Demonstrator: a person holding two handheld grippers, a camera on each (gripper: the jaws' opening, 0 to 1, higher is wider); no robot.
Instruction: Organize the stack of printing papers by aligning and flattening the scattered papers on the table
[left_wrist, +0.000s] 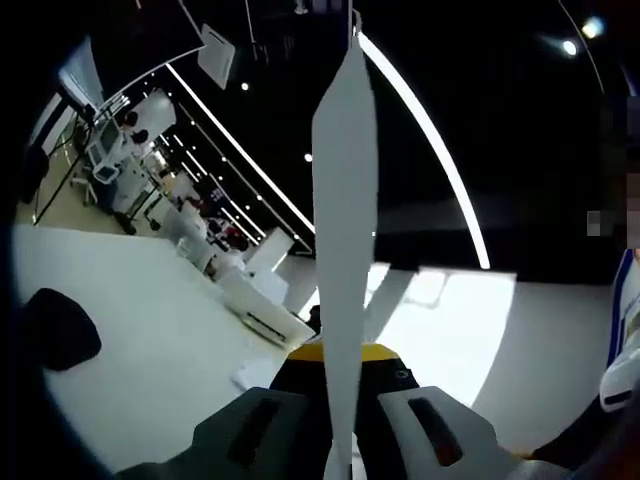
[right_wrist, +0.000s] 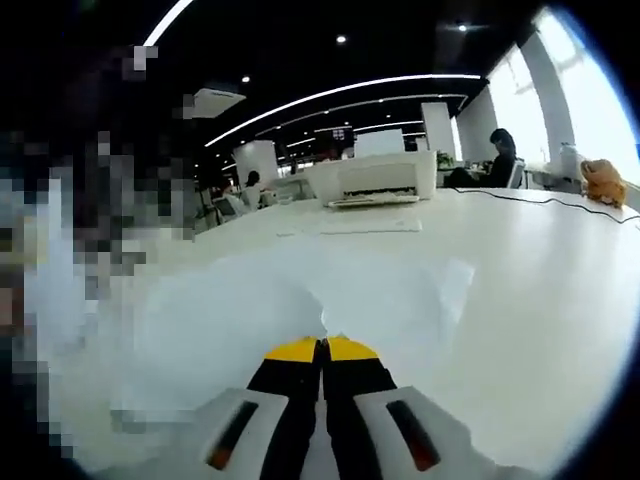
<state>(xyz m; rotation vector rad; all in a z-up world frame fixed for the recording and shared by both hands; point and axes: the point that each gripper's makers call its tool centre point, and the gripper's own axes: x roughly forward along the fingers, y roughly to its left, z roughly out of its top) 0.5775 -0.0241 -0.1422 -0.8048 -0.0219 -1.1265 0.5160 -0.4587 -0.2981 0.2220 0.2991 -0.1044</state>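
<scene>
In the left gripper view a white sheet of paper (left_wrist: 345, 200) shows edge-on, rising from between the jaws to the top of the picture. My left gripper (left_wrist: 345, 358) is shut on its lower edge, yellow tips pressed against both sides. In the right gripper view several white sheets (right_wrist: 250, 300) lie spread and slightly rumpled on the white table (right_wrist: 540, 290), just ahead of and under my right gripper (right_wrist: 322, 350). Its yellow-tipped jaws are shut together with nothing seen clamped between them. Whether the tips touch the sheets I cannot tell.
A white printer (right_wrist: 375, 178) stands at the table's far side, also seen as the printer (left_wrist: 265, 312). A thin cable (right_wrist: 545, 201) runs along the right, near a brownish object (right_wrist: 603, 180). A person (right_wrist: 500, 155) sits behind. A dark object (left_wrist: 62, 330) lies left; a sleeve (left_wrist: 625, 345) enters right.
</scene>
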